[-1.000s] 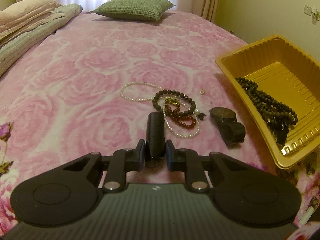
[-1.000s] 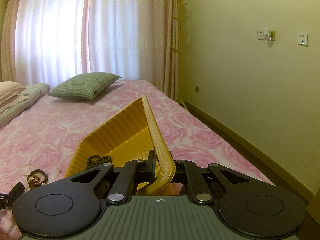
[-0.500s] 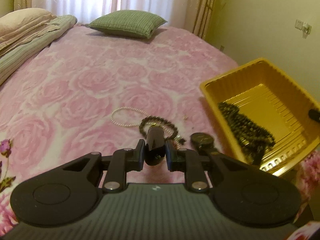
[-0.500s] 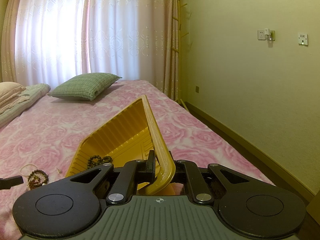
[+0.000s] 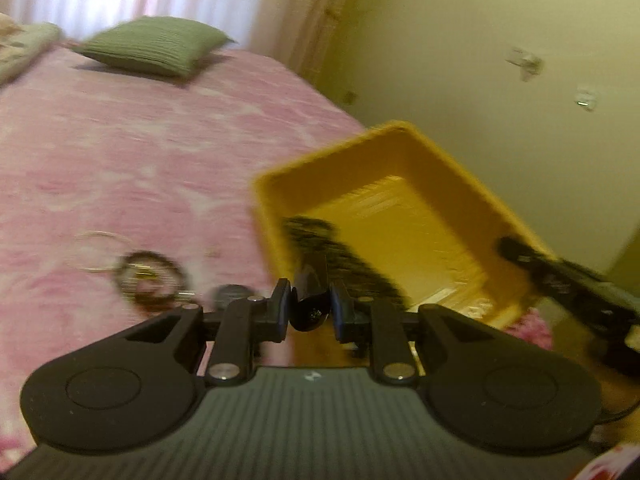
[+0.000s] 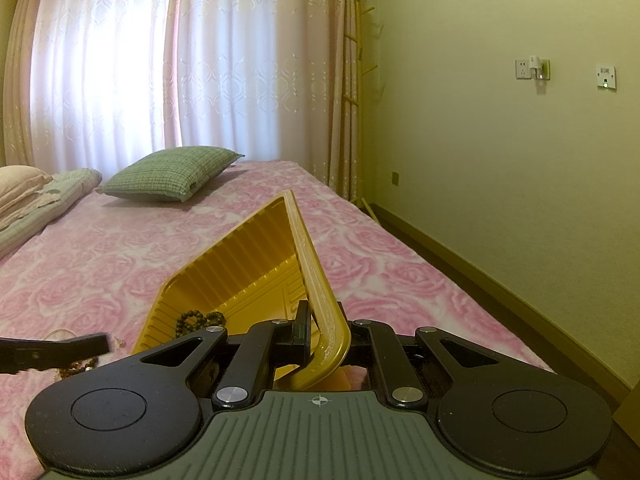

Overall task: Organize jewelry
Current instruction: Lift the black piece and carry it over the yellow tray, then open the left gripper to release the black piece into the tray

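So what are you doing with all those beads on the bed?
A person is tidying jewelry into a yellow tray on the pink bed. The right gripper is clamped on the tray's rim, tipping it up. The left gripper is shut on a small dark object at the tray's near wall. Dark beads already lie inside. More bracelets and a pearl strand wait on the bed.

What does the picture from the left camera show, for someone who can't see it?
The left hand-held gripper is shut on a small dark object in front of a yellow tray that already has dark beads in it. The tray sits on a pink rose bedspread, where more bracelets lie to the left. The picture is blurry.
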Demonstrator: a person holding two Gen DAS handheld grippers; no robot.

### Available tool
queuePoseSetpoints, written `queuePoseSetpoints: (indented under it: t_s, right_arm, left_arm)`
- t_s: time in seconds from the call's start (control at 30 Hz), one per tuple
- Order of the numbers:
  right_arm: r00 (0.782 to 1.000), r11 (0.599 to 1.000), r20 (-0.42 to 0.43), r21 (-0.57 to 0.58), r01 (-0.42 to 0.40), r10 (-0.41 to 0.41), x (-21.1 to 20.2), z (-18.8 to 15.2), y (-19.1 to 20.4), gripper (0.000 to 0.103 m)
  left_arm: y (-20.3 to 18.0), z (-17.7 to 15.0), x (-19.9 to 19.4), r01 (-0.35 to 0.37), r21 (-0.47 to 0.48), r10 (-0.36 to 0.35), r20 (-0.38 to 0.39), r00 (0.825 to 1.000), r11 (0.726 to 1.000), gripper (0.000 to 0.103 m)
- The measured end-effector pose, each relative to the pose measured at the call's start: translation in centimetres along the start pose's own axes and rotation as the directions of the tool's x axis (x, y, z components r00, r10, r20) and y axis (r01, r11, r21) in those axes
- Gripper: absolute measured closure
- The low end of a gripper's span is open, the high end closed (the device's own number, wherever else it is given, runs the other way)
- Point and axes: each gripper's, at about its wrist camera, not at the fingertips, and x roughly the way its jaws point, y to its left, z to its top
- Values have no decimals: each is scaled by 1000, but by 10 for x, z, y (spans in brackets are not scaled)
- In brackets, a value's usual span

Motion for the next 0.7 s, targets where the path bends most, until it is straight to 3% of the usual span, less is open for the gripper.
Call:
queuePoseSetpoints:
  t_s: [0.17, 0.37, 0.53, 0.7]
  right_arm:
    - [1000, 1000, 0, 2, 0, 0, 0, 0, 2, 94]
    - [1000, 1000, 0, 2, 0, 0, 0, 0, 2, 94]
    - [1000, 1000, 0, 2, -1, 1, 0, 0, 3, 94]
    - [1000, 1000, -1, 3, 0, 0, 1, 0, 3, 94]
  left_arm:
    - [-22, 0, 15, 119, 39, -117, -36, 992, 992, 85]
    - [-38, -3, 29, 184, 90, -176, -88, 980, 979, 84]
    - [-32, -4, 28, 153, 90, -146, -79, 986, 984, 83]
    - [-5, -2, 13, 58, 57, -57, -25, 998, 997, 83]
